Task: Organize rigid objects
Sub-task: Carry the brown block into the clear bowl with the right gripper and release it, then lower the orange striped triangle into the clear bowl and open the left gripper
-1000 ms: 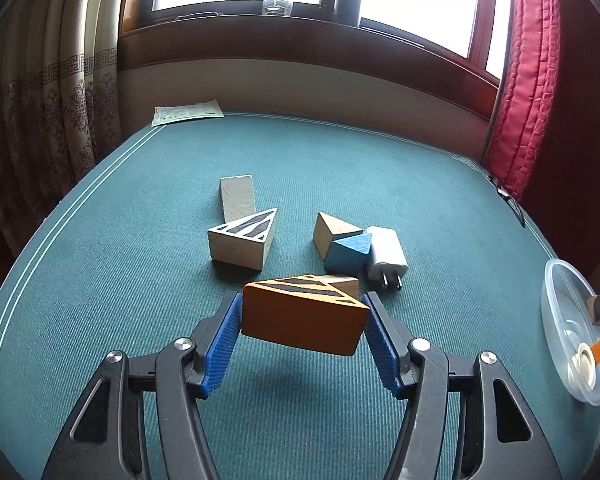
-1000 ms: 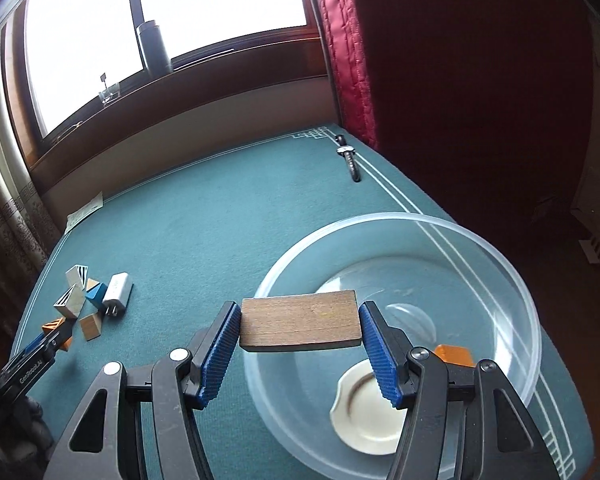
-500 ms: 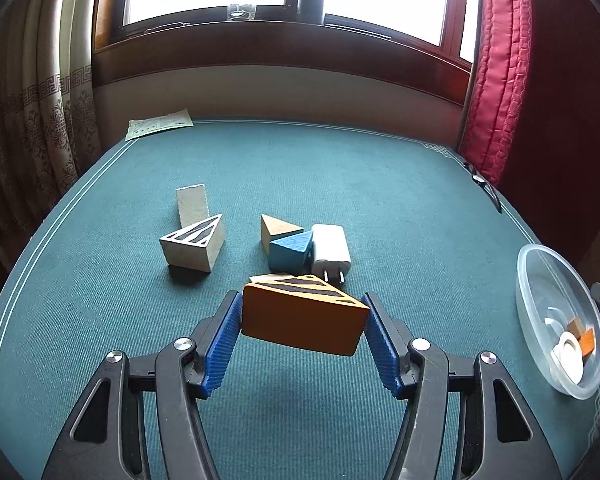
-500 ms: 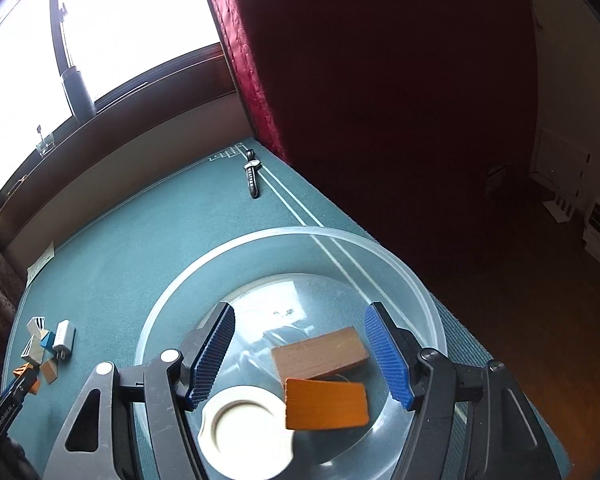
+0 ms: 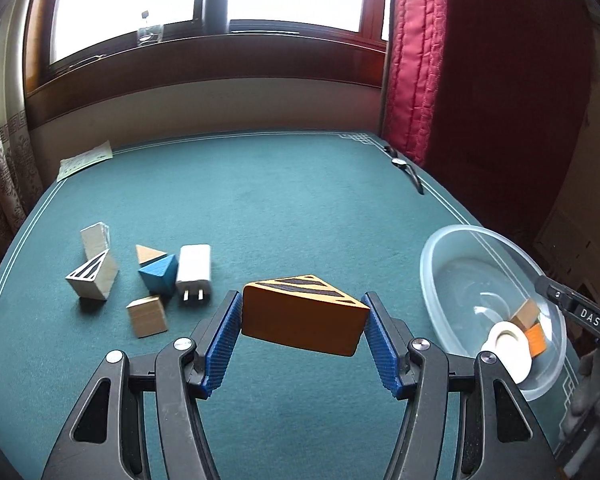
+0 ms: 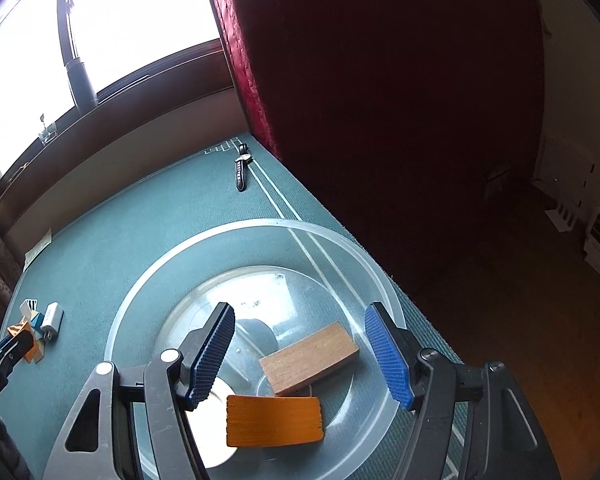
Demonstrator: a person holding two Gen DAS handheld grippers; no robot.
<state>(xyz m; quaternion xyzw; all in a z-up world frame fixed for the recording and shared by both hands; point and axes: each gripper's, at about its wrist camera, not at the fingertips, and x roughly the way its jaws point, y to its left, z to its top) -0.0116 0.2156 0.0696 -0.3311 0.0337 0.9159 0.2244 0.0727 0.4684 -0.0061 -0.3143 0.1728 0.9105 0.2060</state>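
My left gripper is shut on an orange wedge block with black stripes, held above the green table. The clear plastic bowl stands to its right. My right gripper is open and empty above that bowl. In the bowl lie a brown wooden block, an orange block and a white round lid. On the table at the left lie a striped white wedge, a blue wedge, a white charger plug and several plain wooden blocks.
A wristwatch lies near the table's far right edge, by the red curtain. A paper sheet lies at the far left corner. The table's right edge drops to the floor just past the bowl.
My right gripper opened and let the brown block drop into the bowl. My left gripper carried the orange wedge to the right, closer to the bowl.
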